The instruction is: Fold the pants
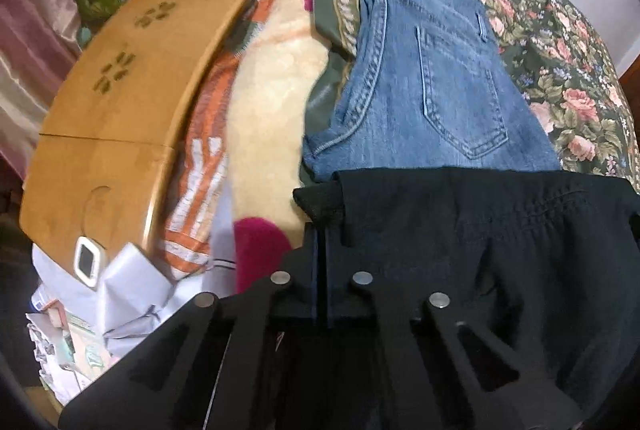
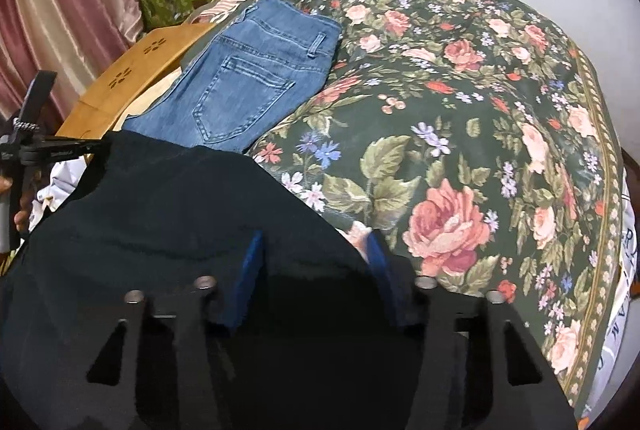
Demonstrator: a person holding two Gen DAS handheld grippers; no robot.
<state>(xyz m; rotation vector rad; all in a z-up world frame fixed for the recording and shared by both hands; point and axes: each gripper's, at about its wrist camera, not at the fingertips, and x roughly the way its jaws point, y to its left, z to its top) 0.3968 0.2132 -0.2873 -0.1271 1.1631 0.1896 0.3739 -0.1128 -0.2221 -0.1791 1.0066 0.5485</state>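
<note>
- Black pants (image 1: 500,230): lifted over the floral bed (image 2: 460,90), near side of the folded jeans (image 1: 432,70);
- My left gripper (image 1: 322,230): pressed together, pinching one pants corner; a thin bite, may slip;
- My right gripper (image 2: 316,250): spread, cloth draped between; unsupported side could sag, skewing the fold.

Black pants (image 1: 500,230) hang bunched from my left gripper (image 1: 322,230), pinched at one edge; my right gripper (image 2: 316,250) sits spread over the fabric.
</note>
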